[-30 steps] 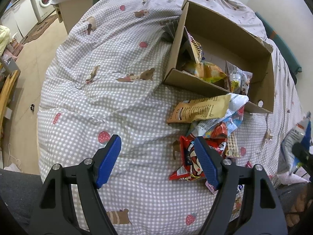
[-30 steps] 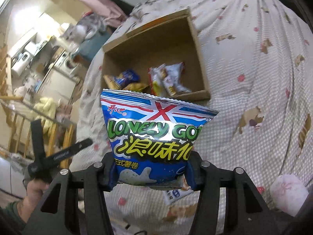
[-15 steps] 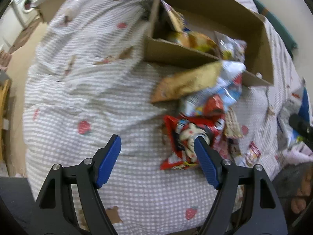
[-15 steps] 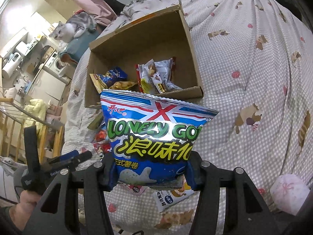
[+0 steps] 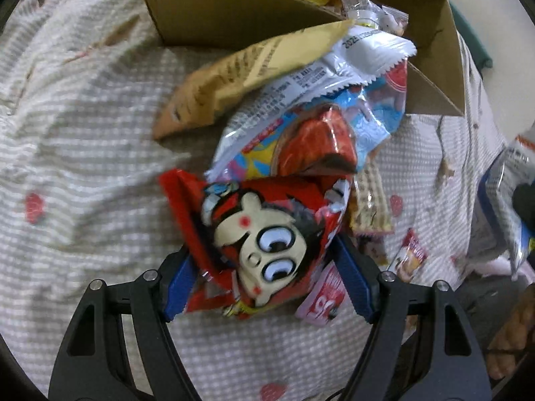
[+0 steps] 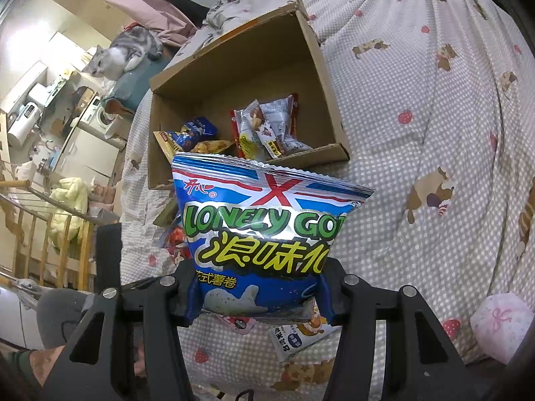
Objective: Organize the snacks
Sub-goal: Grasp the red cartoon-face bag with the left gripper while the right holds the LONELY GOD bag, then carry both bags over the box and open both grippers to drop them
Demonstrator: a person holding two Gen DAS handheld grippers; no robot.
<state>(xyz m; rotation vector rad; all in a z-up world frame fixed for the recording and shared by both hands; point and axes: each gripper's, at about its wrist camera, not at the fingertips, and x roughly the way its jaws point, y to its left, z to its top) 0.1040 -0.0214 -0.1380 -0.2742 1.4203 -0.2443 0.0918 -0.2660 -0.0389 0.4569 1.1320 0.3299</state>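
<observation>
In the lower middle of the left wrist view, we have a red cartoon-face snack bag lying on the checked bedspread between the blue pads of our left gripper, whose jaws stand wide on either side of it; we cannot tell whether the pads touch it. Above it lie a pale blue packet and a tan packet, reaching the cardboard box at the top of the frame. In the right wrist view, our right gripper clamps a blue chip bag upright at centre frame, in front of the cardboard box, which holds several packets. A cat lies at upper left.
</observation>
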